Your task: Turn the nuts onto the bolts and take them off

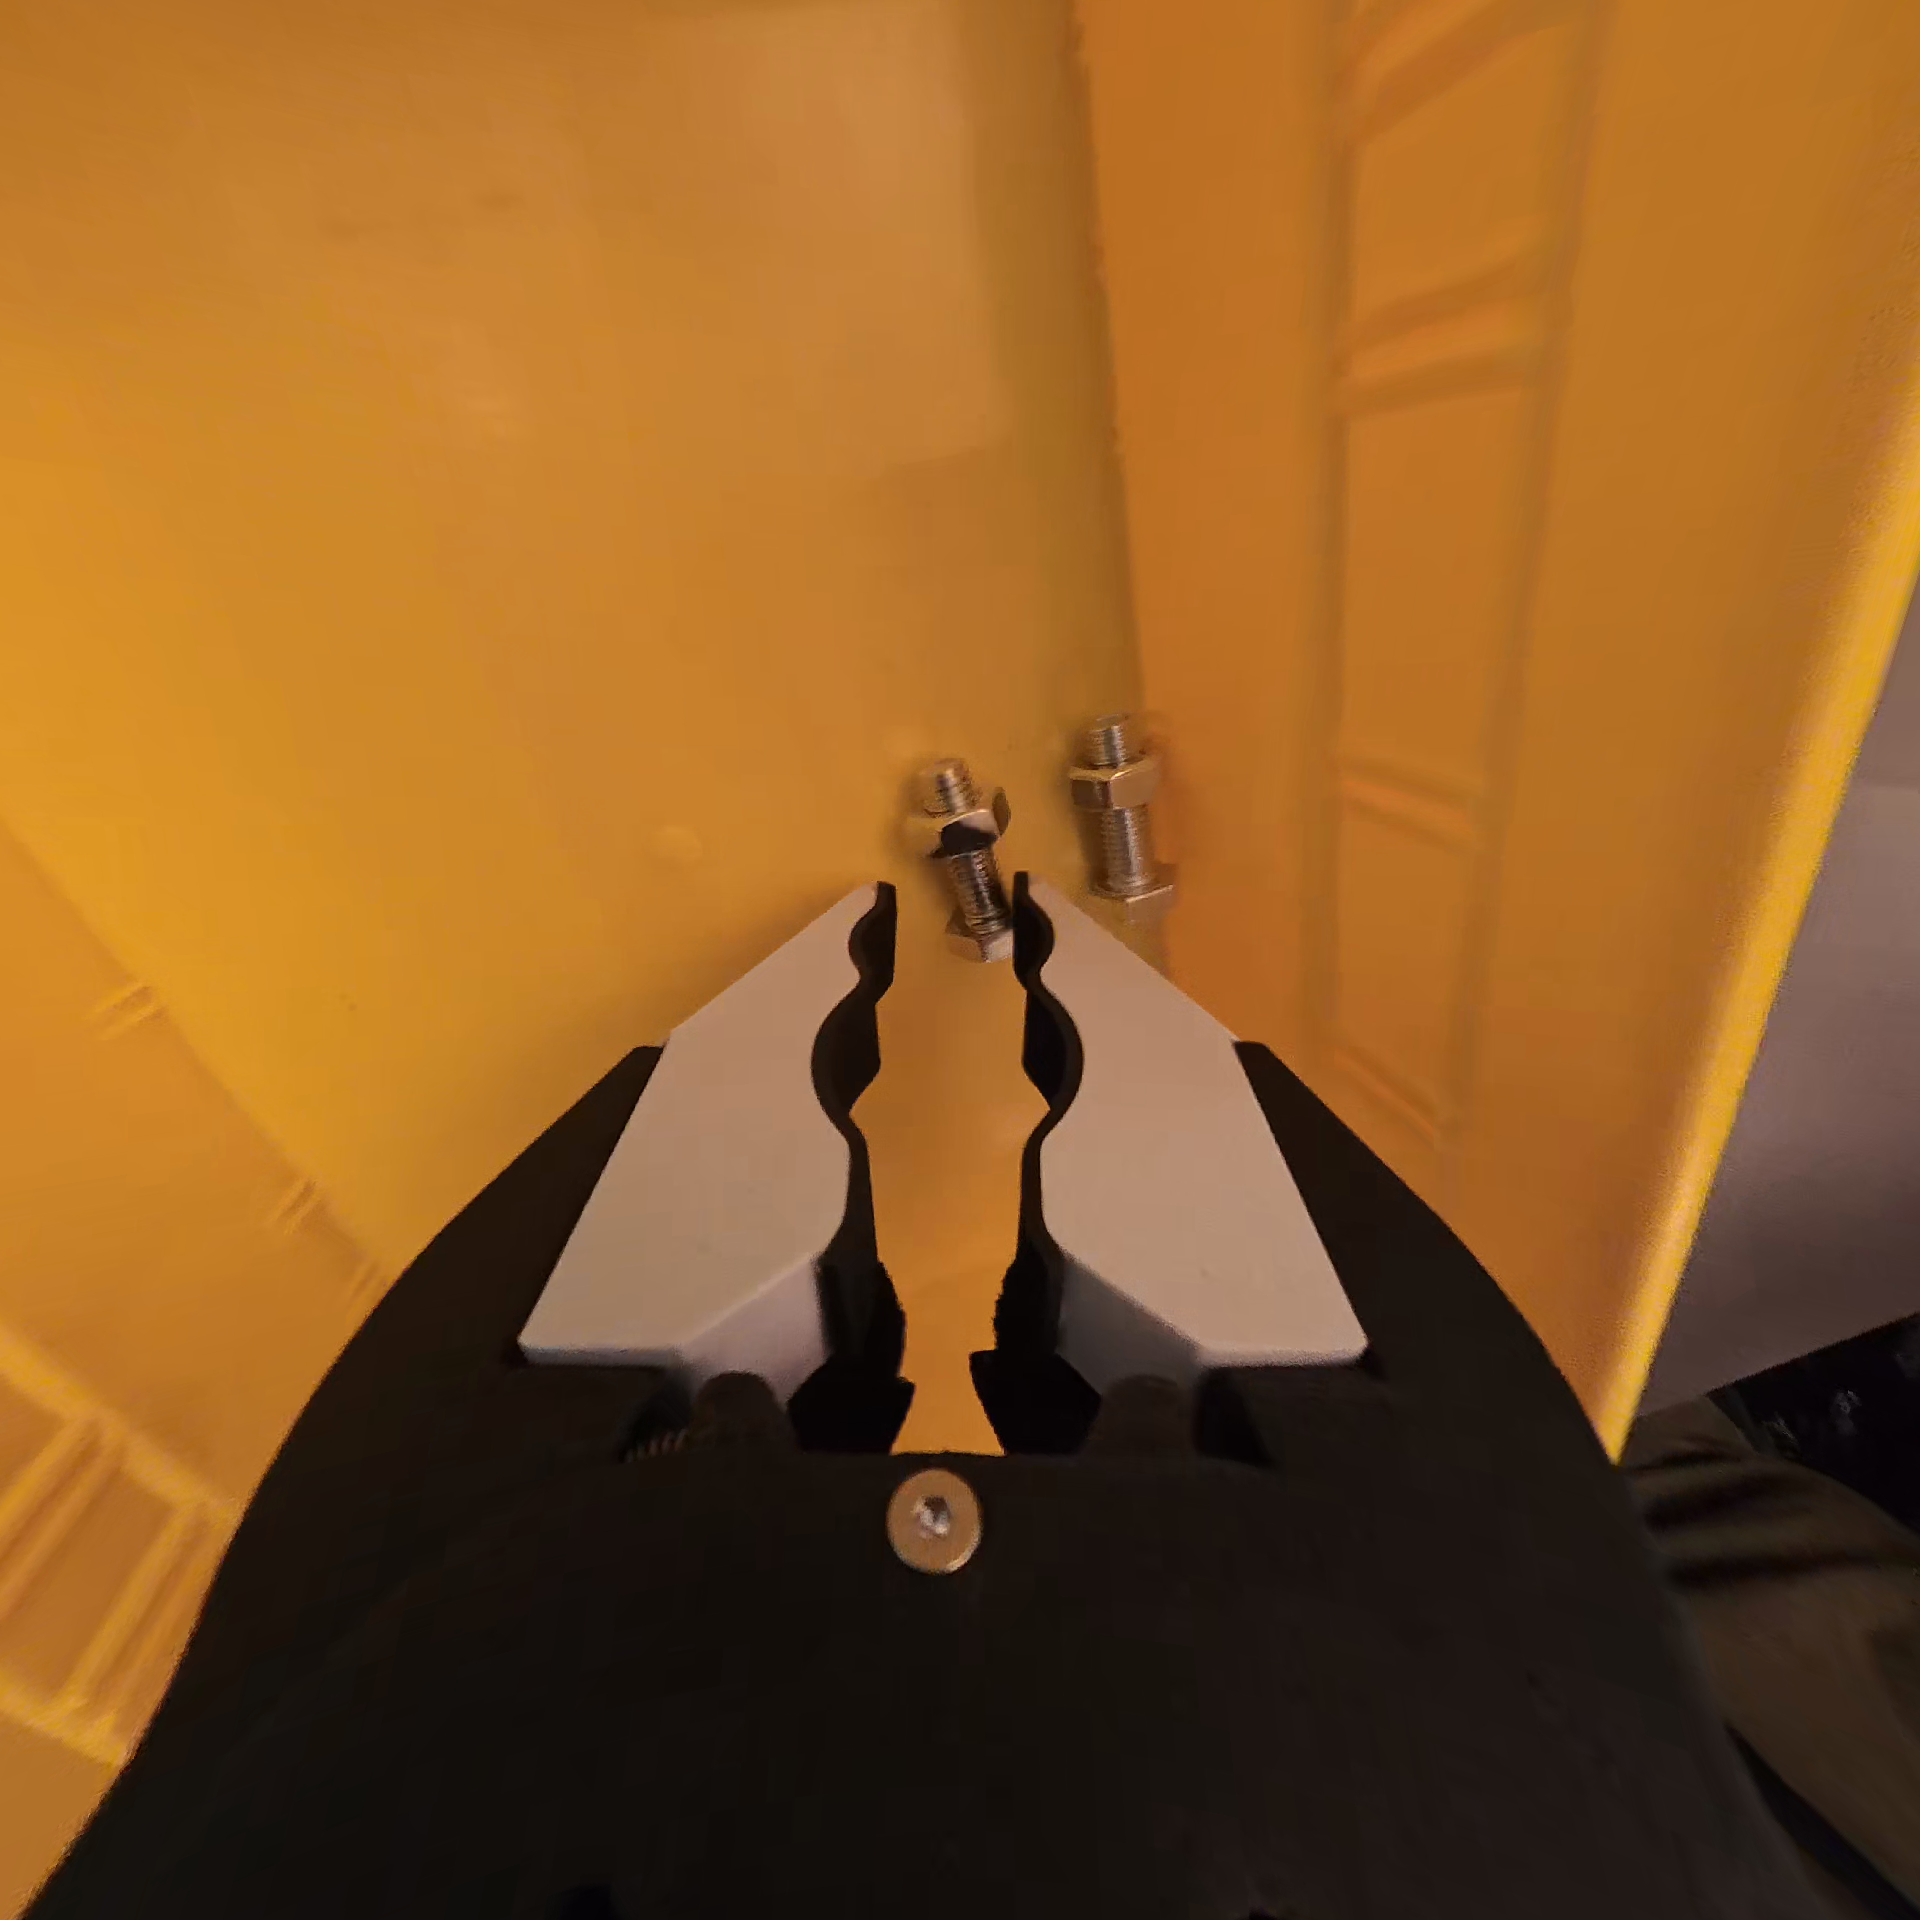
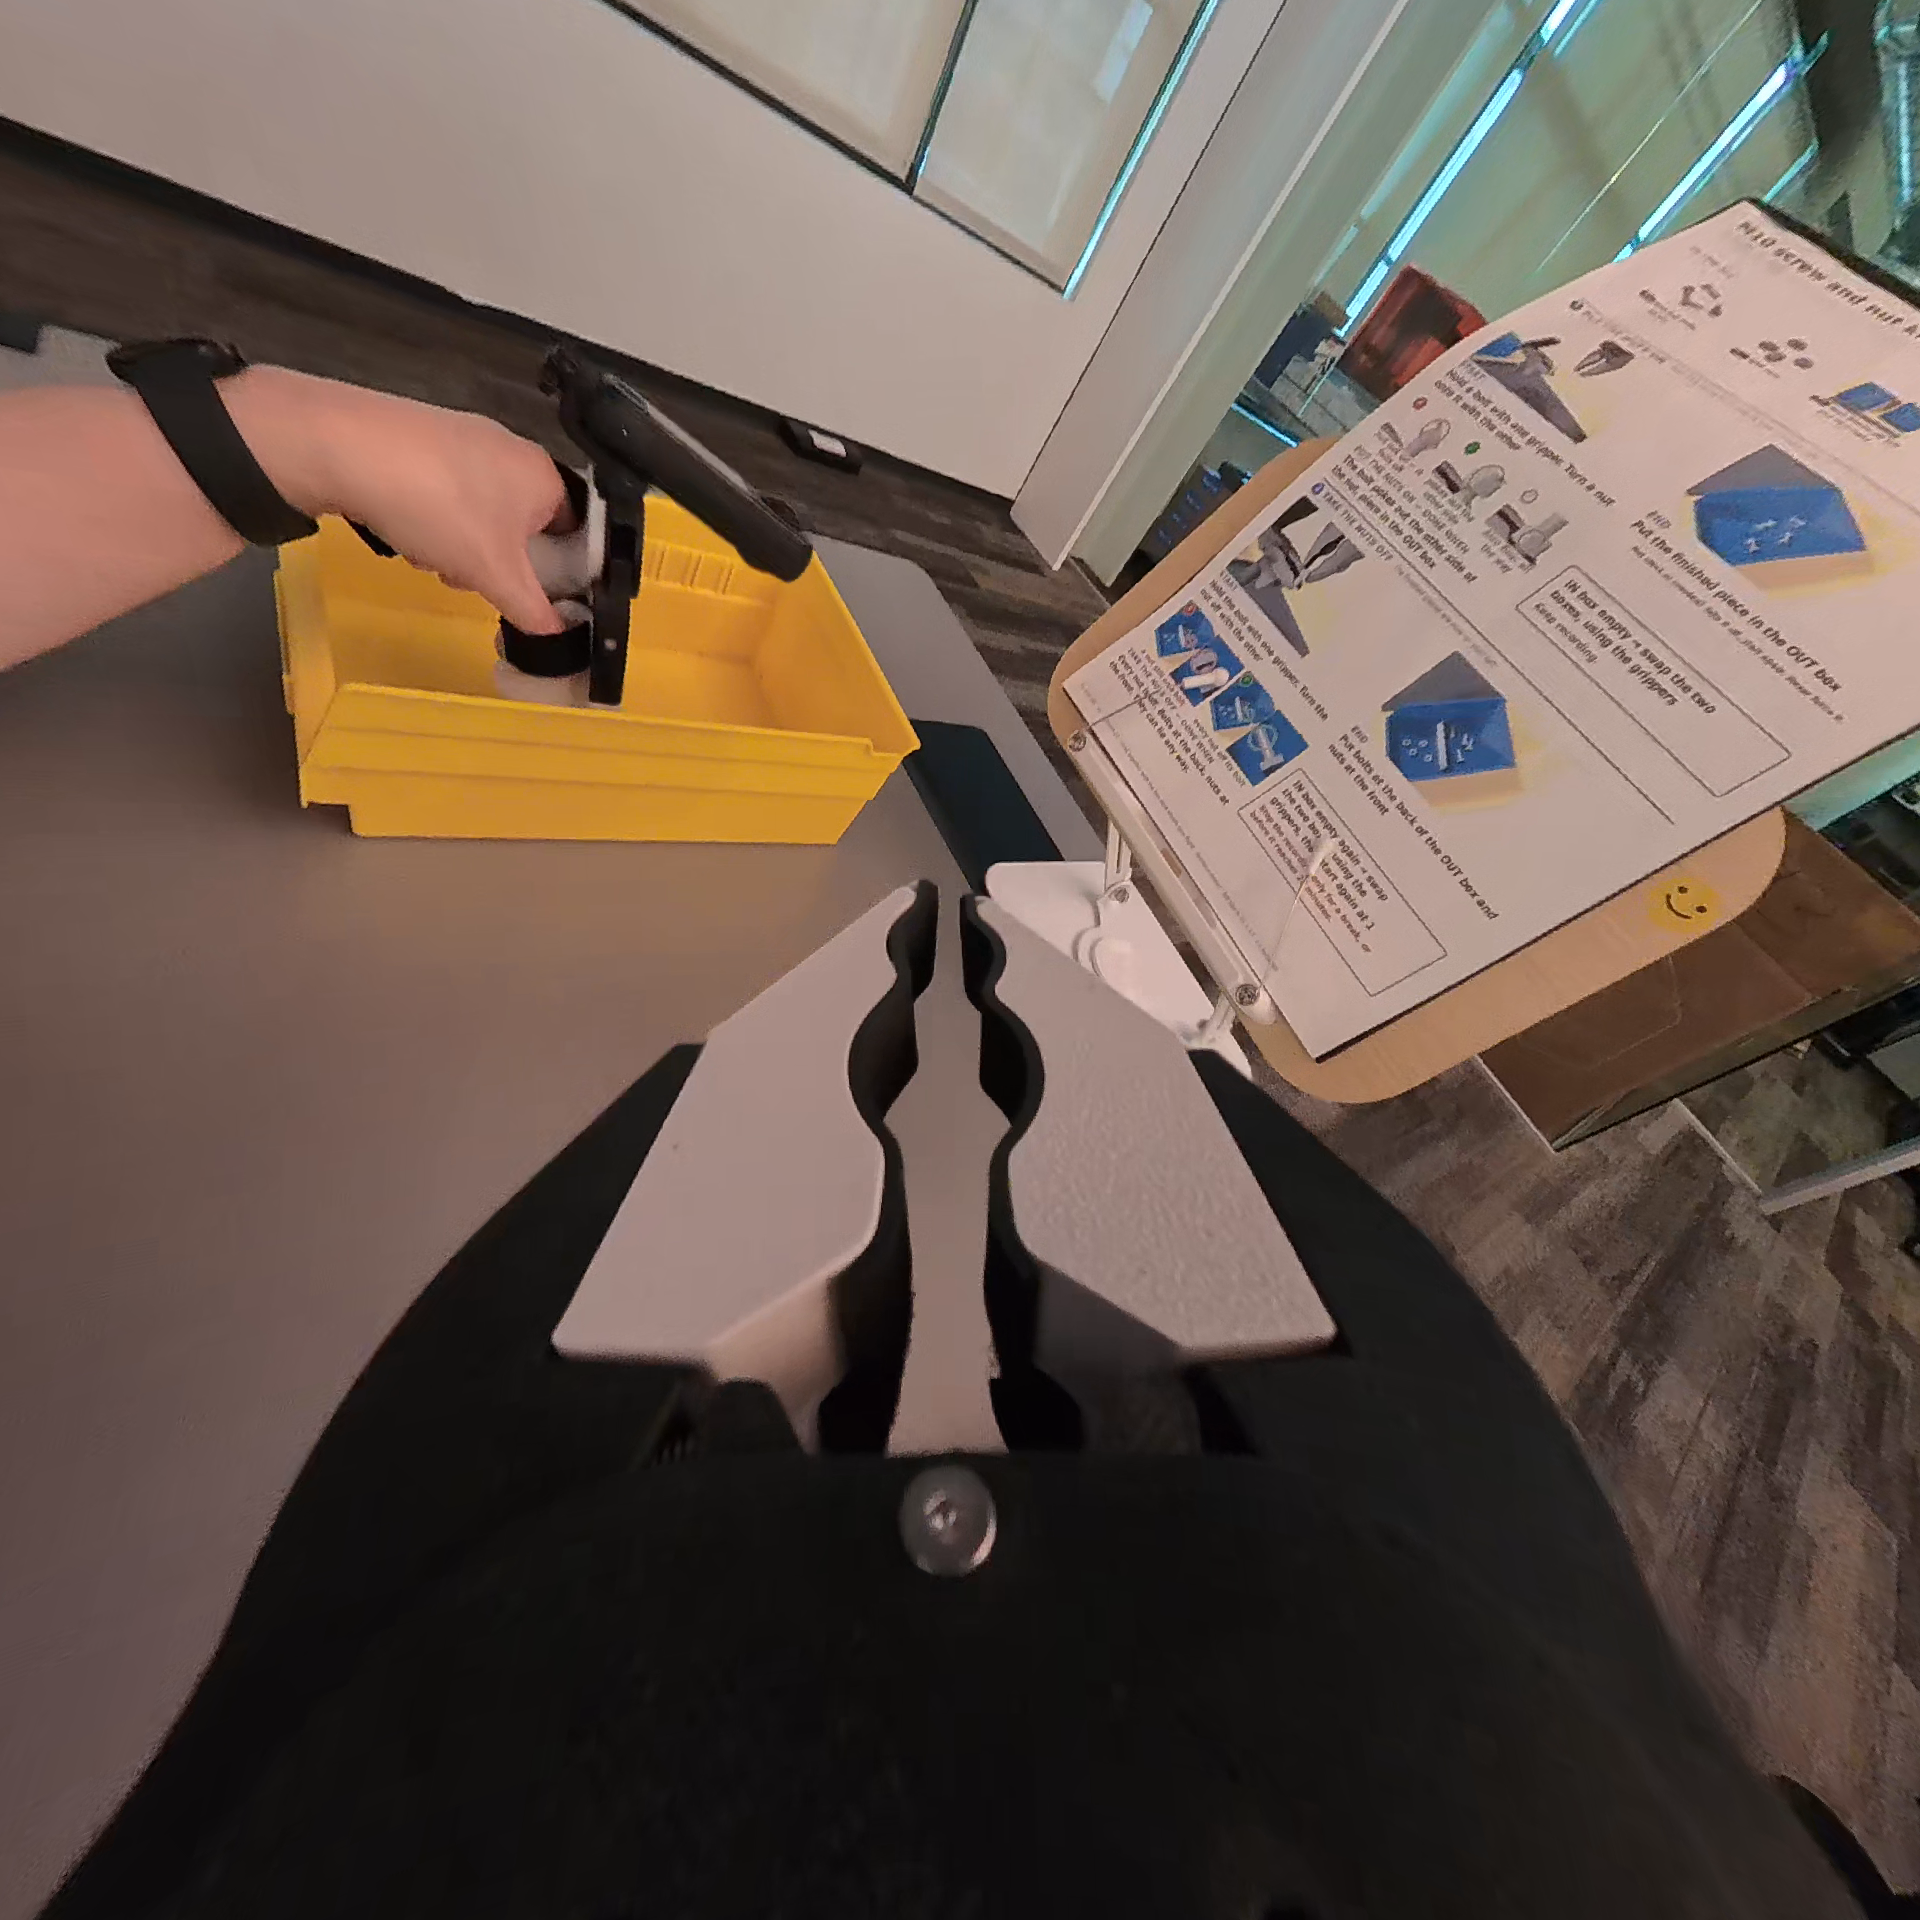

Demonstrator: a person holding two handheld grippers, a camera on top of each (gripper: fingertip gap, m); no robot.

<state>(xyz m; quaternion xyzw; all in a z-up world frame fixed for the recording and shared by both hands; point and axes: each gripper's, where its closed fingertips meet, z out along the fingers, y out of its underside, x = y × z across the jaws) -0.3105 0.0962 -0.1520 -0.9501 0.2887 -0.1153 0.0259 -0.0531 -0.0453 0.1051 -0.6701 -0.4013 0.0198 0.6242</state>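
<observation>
the left gripper (image 1: 954,899), black-bodied with pale grey fingers lined in wavy black pads, points down into a bright yellow plastic bin (image 1: 520,520). its jaws stand a little apart and grasp nothing. just past the fingertips, on the bin floor, lies a silver steel bolt with a hex nut threaded on near its far end (image 1: 961,852); its hex head sits close against the right fingertip, though contact cannot be confirmed. a second silver bolt carrying a hex nut (image 1: 1114,805) lies just beside it to the right, close along the ribbed side wall of the bin.

the right gripper (image 2: 948,904), of the same make, hovers above a grey tabletop (image 2: 260,1039), well apart from the bin. its jaws are nearly together with a narrow slit between them, and nothing sits in that slit. farther off in this view, a hand (image 2: 436,499) with a black wrist strap (image 2: 208,436) holds the other gripper down inside the bin. to the right, a printed instruction sheet (image 2: 1507,644) rests on a tilted wooden board on a white stand (image 2: 1091,925).
</observation>
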